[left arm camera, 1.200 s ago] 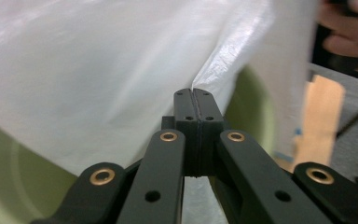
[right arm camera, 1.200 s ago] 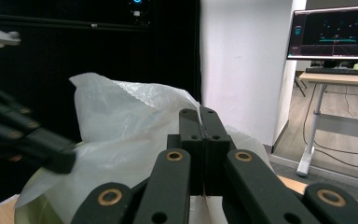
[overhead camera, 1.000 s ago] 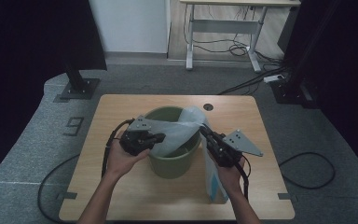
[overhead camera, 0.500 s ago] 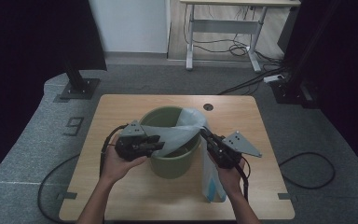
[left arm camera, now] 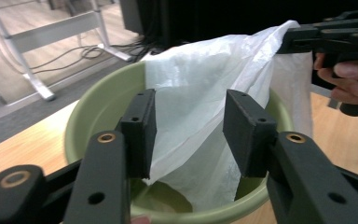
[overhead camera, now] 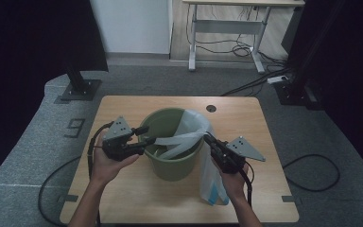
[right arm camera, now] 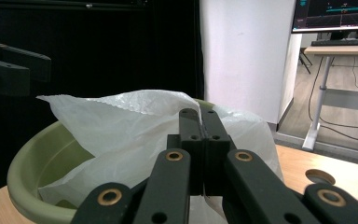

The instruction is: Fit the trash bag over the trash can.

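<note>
Near the middle of the wooden desk [overhead camera: 123,198] we see a green bucket [overhead camera: 170,168] with a thin white plastic bag [overhead camera: 189,137] draped over its rim at about three o'clock; part of the bag hangs down outside the bucket toward the desk, and a twisted strip of it runs across the opening toward nine o'clock. Our right gripper [overhead camera: 207,138], at the three o'clock side, has its fingers [right arm camera: 191,135] pressed flat together on the bag's edge, the film pinched between them. Our left gripper [overhead camera: 147,135] sits at the nine o'clock rim; its fingers [left arm camera: 142,130] have just been opening and now stand about half apart. In the left gripper view the bag lies in the gap between them, though it seems no pad is pressing on it; the film near the left finger is close enough that we cannot be quite sure. Both hands hold their grippers roughly level, pointing across the bucket's mouth toward each other.
</note>
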Demonstrator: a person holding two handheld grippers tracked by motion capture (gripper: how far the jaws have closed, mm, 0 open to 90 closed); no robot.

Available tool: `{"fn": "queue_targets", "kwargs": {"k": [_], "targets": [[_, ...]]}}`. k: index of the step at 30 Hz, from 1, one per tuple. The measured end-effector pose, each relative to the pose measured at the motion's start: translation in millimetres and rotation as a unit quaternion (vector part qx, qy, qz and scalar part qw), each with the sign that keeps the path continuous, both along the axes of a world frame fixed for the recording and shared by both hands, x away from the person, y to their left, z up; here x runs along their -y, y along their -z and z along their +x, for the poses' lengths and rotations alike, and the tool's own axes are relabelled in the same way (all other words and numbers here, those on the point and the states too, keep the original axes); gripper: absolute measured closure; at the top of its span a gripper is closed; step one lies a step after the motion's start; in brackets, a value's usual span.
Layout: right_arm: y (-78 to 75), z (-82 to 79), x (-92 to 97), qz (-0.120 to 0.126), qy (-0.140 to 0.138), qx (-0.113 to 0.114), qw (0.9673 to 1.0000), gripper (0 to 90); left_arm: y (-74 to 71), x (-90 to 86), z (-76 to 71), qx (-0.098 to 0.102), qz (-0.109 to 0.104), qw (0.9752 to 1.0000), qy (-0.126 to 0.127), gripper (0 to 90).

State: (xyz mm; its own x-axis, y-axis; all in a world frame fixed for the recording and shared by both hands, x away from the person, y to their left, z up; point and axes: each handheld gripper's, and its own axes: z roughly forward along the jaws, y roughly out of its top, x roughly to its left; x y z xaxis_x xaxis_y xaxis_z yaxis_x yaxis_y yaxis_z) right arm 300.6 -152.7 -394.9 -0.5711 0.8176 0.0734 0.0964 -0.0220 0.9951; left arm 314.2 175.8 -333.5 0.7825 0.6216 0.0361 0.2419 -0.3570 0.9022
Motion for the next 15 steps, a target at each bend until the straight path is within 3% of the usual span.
{"fn": "queue_targets", "kwargs": {"k": [4,9,11,13,15], "targets": [[0.5,-0.9,3.0,0.007,-0.001,-0.003,1.0,88.6,6.7,11.6,4.9,-0.017,0.007,0.9994,0.028,49.5],[-0.5,-2.5,0.3,0.008,-0.006,-0.002,0.9999,88.6,16.1,25.2,8.1,-0.019,0.024,0.9989,0.036,49.3],[0.2,-3.7,-1.4,0.01,-0.014,0.001,0.9999,88.6,19.2,26.7,10.2,-0.026,0.025,0.9986,0.038,57.8],[1.2,-4.9,-2.4,0.011,-0.02,0.001,0.9997,88.1,23.7,27.4,12.2,-0.038,0.023,0.9974,0.058,65.9],[3.2,-5.3,-2.0,0.017,-0.03,-0.002,0.9994,84.3,27.7,28.3,13.3,-0.046,0.032,0.9964,0.065,75.3]]}}
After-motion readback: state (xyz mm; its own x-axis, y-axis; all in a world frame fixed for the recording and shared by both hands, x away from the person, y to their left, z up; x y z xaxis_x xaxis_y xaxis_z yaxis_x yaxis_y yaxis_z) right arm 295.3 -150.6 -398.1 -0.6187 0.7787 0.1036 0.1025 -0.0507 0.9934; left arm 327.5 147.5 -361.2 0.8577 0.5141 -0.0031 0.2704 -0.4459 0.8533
